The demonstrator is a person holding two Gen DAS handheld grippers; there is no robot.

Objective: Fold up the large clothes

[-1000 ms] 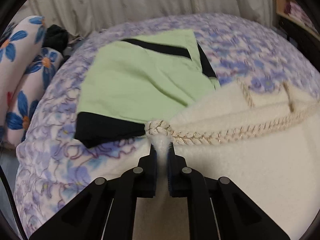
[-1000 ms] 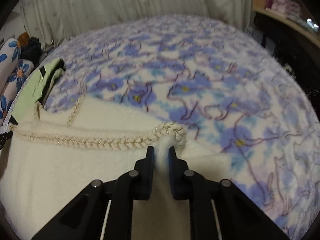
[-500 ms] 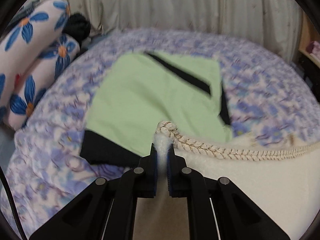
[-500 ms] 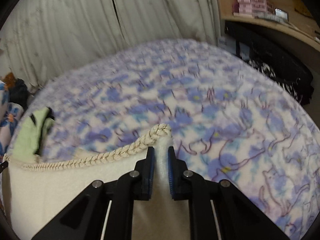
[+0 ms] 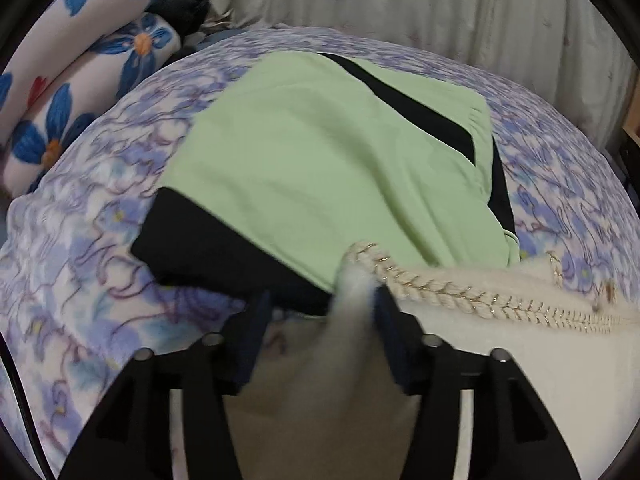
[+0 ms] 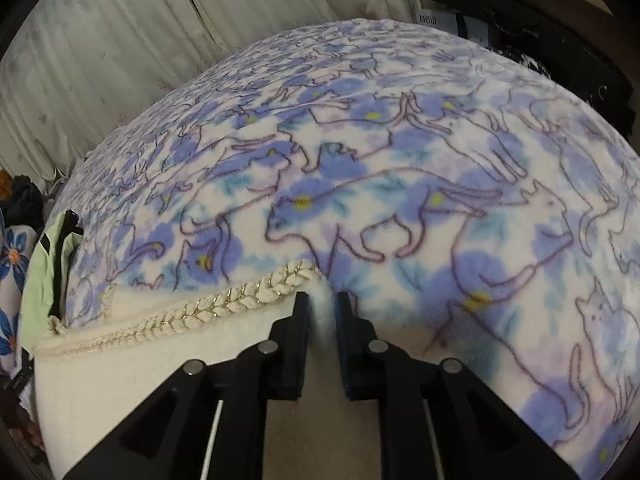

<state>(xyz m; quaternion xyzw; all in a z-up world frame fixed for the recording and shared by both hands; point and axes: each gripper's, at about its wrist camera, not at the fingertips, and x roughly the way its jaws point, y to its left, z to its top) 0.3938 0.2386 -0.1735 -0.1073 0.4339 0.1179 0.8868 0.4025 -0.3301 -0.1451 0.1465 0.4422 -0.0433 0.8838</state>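
Observation:
A cream fleece garment (image 5: pixel 500 360) with a braided gold-flecked trim (image 5: pixel 452 292) lies on the bed. My left gripper (image 5: pixel 320 304) has its jaws spread, and the garment's corner stands loose between them, touching only the right finger. My right gripper (image 6: pixel 322 308) is shut on the garment's other trimmed corner (image 6: pixel 320 312), low over the bedspread. The cream garment (image 6: pixel 140 372) stretches to the left in the right wrist view, its trim (image 6: pixel 208 308) running along the top edge.
A folded light-green and black garment (image 5: pixel 320 160) lies on the blue floral bedspread (image 6: pixel 400 200) just beyond the left gripper. Flower-print pillows (image 5: pixel 80 72) sit at the far left. Curtains (image 6: pixel 120 40) hang behind the bed. A dark shelf unit (image 6: pixel 540 20) stands at the right.
My left gripper has opened and released the garment corner, which now sits near the green garment. My right gripper has come down lower to the bedspread, still holding its corner.

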